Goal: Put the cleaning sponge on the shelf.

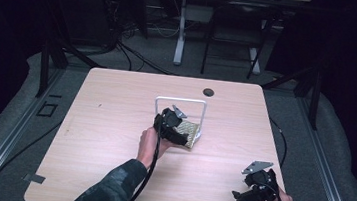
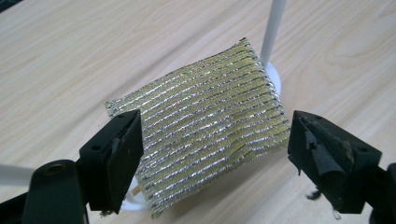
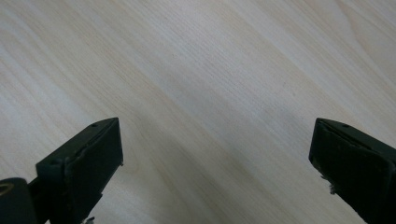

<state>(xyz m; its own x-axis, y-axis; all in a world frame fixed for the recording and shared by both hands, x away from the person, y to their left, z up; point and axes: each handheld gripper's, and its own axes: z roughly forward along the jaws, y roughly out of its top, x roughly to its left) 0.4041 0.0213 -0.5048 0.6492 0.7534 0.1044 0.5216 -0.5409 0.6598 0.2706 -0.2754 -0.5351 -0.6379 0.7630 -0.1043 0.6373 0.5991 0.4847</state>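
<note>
In the high view the left tool [image 1: 176, 125] sits at the centre of the frame, over a light wooden desk [image 1: 108, 123], held by the person's left hand [image 1: 150, 145]. Right at its tip lies a flat gold-and-silver striped scouring pad [image 1: 189, 134], resting at the foot of a white wire frame [image 1: 181, 101] that stands upright on the desk.

In the left gripper view the left tool [image 2: 215, 144] is spread wide, its jaws flanking the pad [image 2: 201, 126] on either side and closed on nothing; the left jaw is at the pad's lower left corner, the right jaw just off its right edge. A white post of the frame [image 2: 273, 30] rises at the upper right, its round foot touching the pad's far corner.

The right tool [image 1: 247, 193] is at the lower right of the high view, well apart from the pad. In the right gripper view the right tool [image 3: 215, 158] is wide open over bare desk [image 3: 201, 70], holding nothing.

No brand, label or writing can be read anywhere.
</note>
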